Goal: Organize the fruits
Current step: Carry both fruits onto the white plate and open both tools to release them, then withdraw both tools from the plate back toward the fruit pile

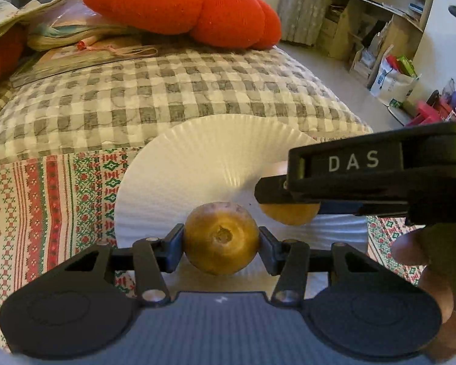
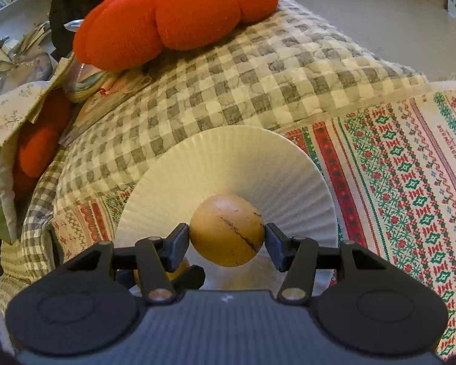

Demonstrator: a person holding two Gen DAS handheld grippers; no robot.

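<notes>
Golden-brown and round, a fruit [image 1: 221,238] sits pinched between the fingers of the left gripper [image 1: 221,243] in the left wrist view, held over the near part of a white paper plate [image 1: 173,164]. Its stem dimple faces the camera. To the right, the other tool crosses the plate — a second fruit [image 1: 288,214] shows partly beneath it.

From the right wrist, the right gripper [image 2: 226,235] clamps a yellow fruit [image 2: 226,229] marked by a dark streak, also above the plate [image 2: 222,158]. Both fruits look smooth, firm and light; a hold across the widest part seems safest, since the curved skin could slip from narrow pads.

Beneath lies a patterned red-and-green cloth [image 2: 410,182] over a grey checked quilt [image 2: 243,91] — soft, uneven footing for a flimsy plate. An orange plush pumpkin [image 2: 167,15] rests behind; cluttered shelves [image 1: 377,24] line the room.
</notes>
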